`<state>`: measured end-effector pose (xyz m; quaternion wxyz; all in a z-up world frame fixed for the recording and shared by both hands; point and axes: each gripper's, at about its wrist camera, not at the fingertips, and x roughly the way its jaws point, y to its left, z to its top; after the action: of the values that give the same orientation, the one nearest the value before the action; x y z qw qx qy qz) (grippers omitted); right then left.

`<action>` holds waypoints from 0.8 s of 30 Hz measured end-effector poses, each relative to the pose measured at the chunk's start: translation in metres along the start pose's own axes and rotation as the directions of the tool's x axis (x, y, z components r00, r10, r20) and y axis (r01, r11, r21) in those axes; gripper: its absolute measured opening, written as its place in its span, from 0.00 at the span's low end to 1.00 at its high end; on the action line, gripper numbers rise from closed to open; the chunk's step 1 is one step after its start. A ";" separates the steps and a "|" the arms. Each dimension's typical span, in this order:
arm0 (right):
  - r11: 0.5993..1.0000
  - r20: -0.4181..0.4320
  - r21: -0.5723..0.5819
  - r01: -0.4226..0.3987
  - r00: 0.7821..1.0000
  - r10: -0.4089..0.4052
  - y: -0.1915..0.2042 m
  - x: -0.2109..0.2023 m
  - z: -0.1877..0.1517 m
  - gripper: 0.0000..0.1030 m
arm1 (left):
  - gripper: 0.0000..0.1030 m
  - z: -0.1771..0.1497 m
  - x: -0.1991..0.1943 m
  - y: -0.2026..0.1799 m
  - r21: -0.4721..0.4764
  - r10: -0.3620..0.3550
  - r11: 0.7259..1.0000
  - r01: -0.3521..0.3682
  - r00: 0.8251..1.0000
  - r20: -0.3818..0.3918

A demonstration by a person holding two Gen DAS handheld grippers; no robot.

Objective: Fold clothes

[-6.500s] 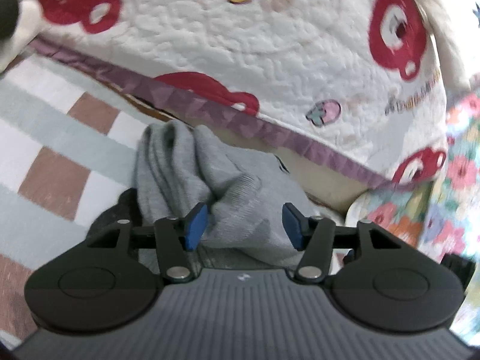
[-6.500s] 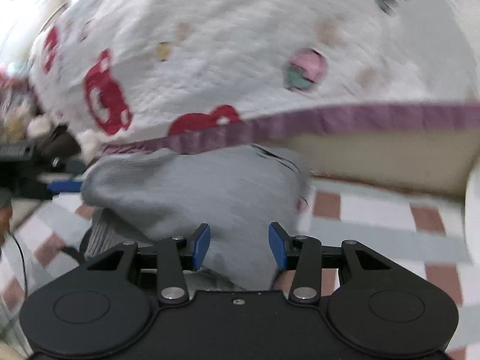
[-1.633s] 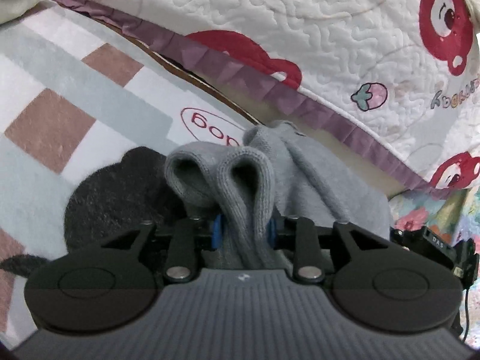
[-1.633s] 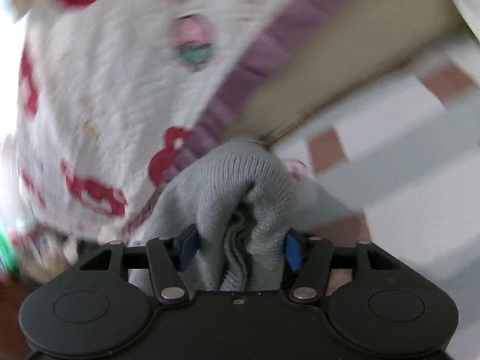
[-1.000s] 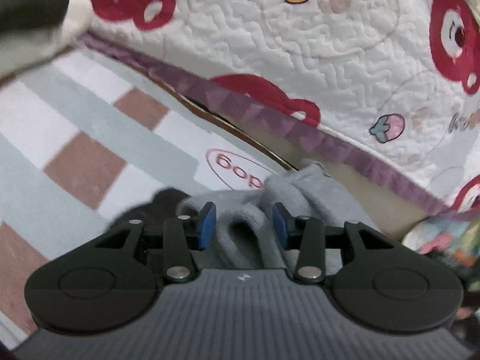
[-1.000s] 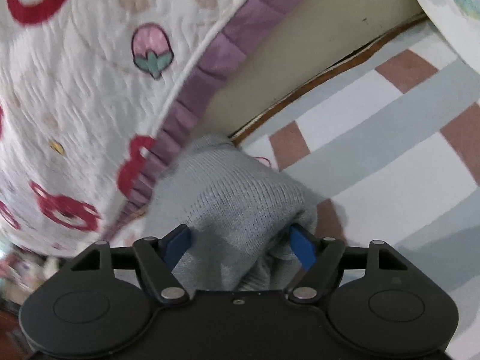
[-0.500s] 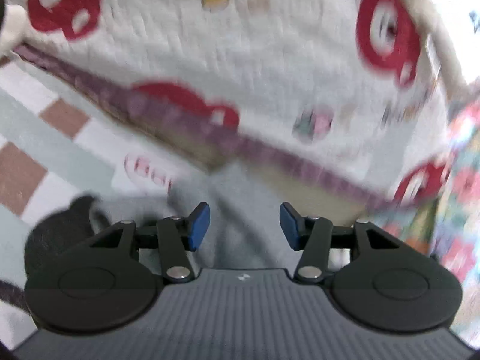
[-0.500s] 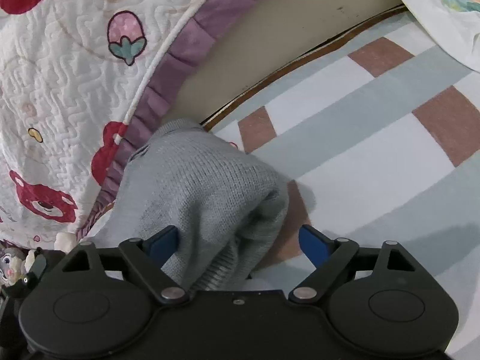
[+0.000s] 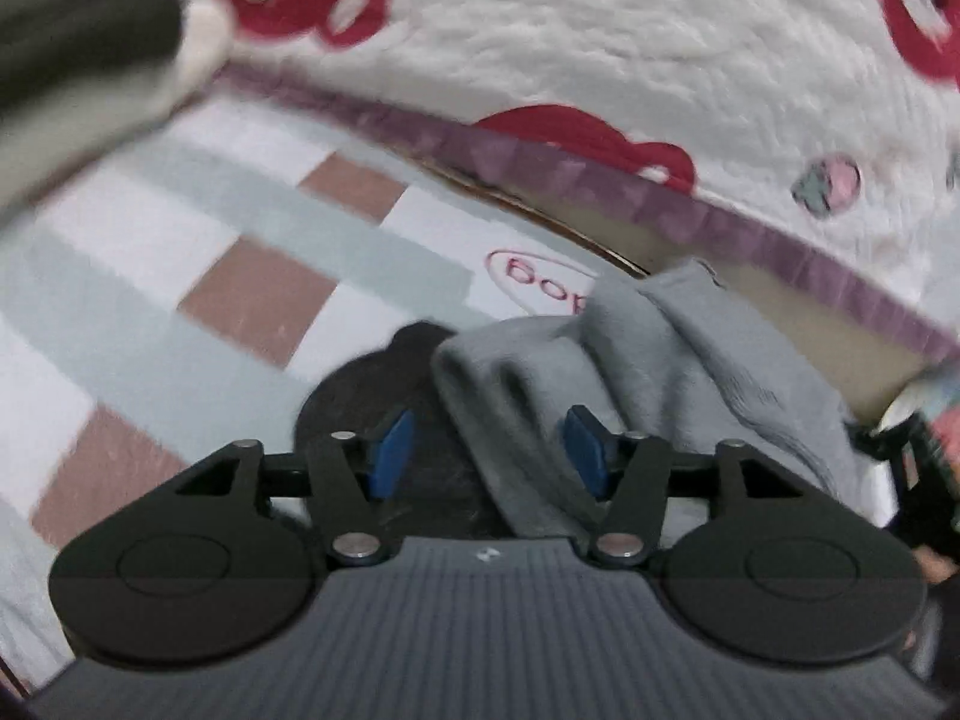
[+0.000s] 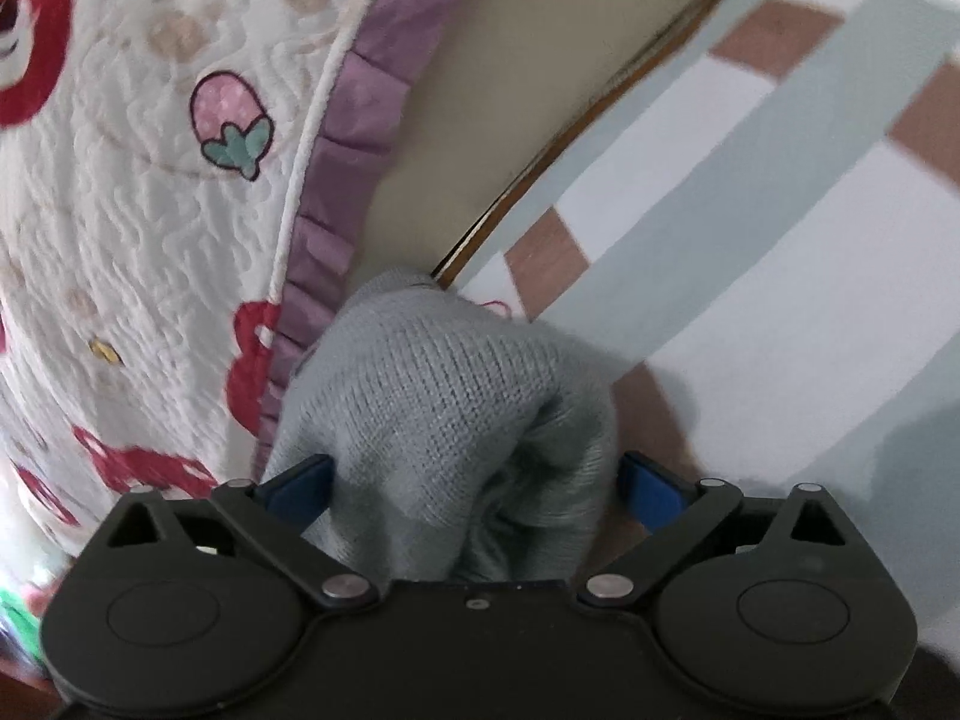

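Observation:
A grey knit garment (image 9: 672, 360) lies bunched on the checked rug (image 9: 198, 276) against the foot of the bed. In the left wrist view two rolled folds of it run between the blue pads (image 9: 393, 453) of my left gripper (image 9: 489, 456). Its jaws are opening and the pads stand clear of the cloth. In the right wrist view the other end of the garment (image 10: 444, 408) bulges up between the wide-spread pads (image 10: 648, 489) of my right gripper (image 10: 474, 489). The cloth fills the gap and brushes both pads, which do not squeeze it.
A white quilt (image 10: 138, 228) with red bears and a purple ruffle hangs over the beige bed base (image 10: 510, 90) just behind the garment. A black fuzzy patch (image 9: 354, 396) of the rug lies under the left gripper. A dark blurred object (image 9: 78, 30) sits at upper left.
Both grippers held folds of the garment earlier and have let go. The left jaws have widened over the cloth. The right gripper has spread wide and sunk down around the bunch.

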<state>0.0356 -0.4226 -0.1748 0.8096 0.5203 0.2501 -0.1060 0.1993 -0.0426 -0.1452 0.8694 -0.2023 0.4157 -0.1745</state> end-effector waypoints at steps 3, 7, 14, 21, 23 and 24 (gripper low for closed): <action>0.999 -0.013 -0.015 -0.033 0.999 0.033 0.004 0.005 0.001 0.80 | 0.63 0.001 0.019 0.030 -0.206 -0.153 0.969 0.138 0.986 -0.063; 0.994 -0.039 -0.090 -0.063 0.997 0.060 0.011 -0.001 0.009 0.67 | 0.65 -0.002 0.050 0.045 -0.418 -0.365 0.862 0.287 0.924 -0.117; 0.998 -0.050 -0.045 -0.032 0.998 0.030 0.011 0.019 0.013 0.94 | 0.40 -0.011 0.069 0.003 -0.298 -0.357 0.902 0.313 0.929 -0.102; 0.960 -0.044 -0.219 -0.175 0.985 0.170 0.055 -0.005 0.011 0.62 | 0.32 0.003 0.038 -0.026 -0.095 -0.352 0.934 0.343 0.932 -0.090; 0.933 -0.046 -0.297 -0.203 0.979 0.198 0.078 -0.016 0.009 0.62 | 0.31 0.009 0.026 -0.029 -0.073 -0.368 0.929 0.362 0.926 -0.088; 0.918 -0.047 -0.334 -0.213 0.977 0.210 0.090 -0.022 0.009 0.62 | 0.31 0.012 0.020 -0.031 -0.078 -0.380 0.924 0.374 0.921 -0.083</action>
<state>0.0579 -0.3931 -0.0893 0.8921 0.3985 0.2109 0.0292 0.2169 -0.0756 -0.1358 0.7919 -0.2959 0.4157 -0.3354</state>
